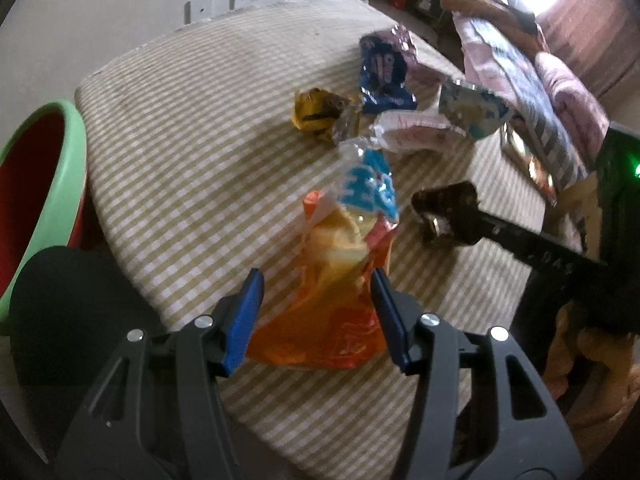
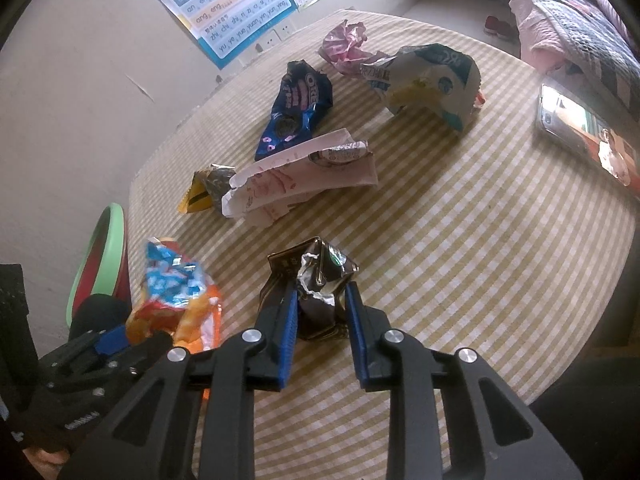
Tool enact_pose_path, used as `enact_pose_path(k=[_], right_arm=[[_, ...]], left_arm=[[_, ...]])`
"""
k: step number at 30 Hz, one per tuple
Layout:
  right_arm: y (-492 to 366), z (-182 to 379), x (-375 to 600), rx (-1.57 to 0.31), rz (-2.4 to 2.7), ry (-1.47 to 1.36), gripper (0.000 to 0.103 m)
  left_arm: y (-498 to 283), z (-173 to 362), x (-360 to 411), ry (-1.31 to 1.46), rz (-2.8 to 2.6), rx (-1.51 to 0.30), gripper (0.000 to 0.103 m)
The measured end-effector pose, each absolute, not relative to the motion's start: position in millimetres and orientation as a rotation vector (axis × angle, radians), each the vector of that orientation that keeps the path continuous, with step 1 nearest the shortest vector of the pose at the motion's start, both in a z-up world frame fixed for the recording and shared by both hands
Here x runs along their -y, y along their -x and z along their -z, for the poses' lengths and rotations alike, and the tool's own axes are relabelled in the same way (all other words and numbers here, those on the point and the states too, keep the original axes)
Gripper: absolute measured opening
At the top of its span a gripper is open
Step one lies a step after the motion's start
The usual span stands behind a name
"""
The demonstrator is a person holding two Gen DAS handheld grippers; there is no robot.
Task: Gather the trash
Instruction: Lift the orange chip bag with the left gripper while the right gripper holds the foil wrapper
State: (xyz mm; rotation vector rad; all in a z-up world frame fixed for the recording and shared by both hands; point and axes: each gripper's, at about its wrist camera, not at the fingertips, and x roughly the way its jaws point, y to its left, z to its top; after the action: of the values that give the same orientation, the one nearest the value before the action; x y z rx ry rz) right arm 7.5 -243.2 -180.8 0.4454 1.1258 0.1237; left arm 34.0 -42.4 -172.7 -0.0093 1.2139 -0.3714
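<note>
While left gripper (image 1: 316,292) clamps orange chip bag (image 1: 336,280), right gripper (image 2: 322,304) clamps dark foil wrapper (image 2: 316,280); phone (image 2: 580,128) at right edge appears clearly only in right wrist view.

Checked tablecloth (image 2: 460,240) — crumpled wrappers (image 2: 296,108) scattered, phone (image 2: 576,128) nr edge.

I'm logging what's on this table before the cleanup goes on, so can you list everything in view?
Orange and blue crinkled snack bag: one, near table edge, between left pads.
Dark brown foil wrapper: one, between right pads.
Blue cookie wrapper: one, mid-table.
Pink-white paper wrapper: one, centre.
Yellow crumpled wrapper: one, beside it.
White-teal bag: one, far side.
Pink crumpled wrapper: one, far edge.
Phone: one, right edge.
Green-rimmed red bin: one, beside the table.
Striped tablecloth: one, beige-white.
Left gripper; right gripper: black, blue pads.
</note>
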Motion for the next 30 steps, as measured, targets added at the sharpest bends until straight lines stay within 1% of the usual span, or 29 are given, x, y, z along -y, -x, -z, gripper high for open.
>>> enact_pose_path(k=[3,5,8,15,24,30], right_arm=[[-7,180,243,-1.125,-0.123,-0.447,0.023],[-7,180,243,-1.126,-0.123,-0.446,0.023],[-7,180,242,-1.124,-0.125,-0.443,0.023],[-3,175,242,-1.105,-0.122,-0.438,0.023],[7,161,237,-1.078,-0.120,-0.415,0.023],[14,154,228,-1.076,-0.134,-0.425,0.023]], left_arm=[[-35,176,39,0.050,0.379,-1.224,0.041],[-35,175,36,0.068,0.389,-1.225,0.032],[-35,169,34,0.067,0.381,-1.200,0.028],[-37,151,23,0.092,0.338,-1.130,0.028],[-40,113,9,0.068,0.285,-0.980,0.028],[-39,104,3,0.074,0.271,-0.942,0.028]])
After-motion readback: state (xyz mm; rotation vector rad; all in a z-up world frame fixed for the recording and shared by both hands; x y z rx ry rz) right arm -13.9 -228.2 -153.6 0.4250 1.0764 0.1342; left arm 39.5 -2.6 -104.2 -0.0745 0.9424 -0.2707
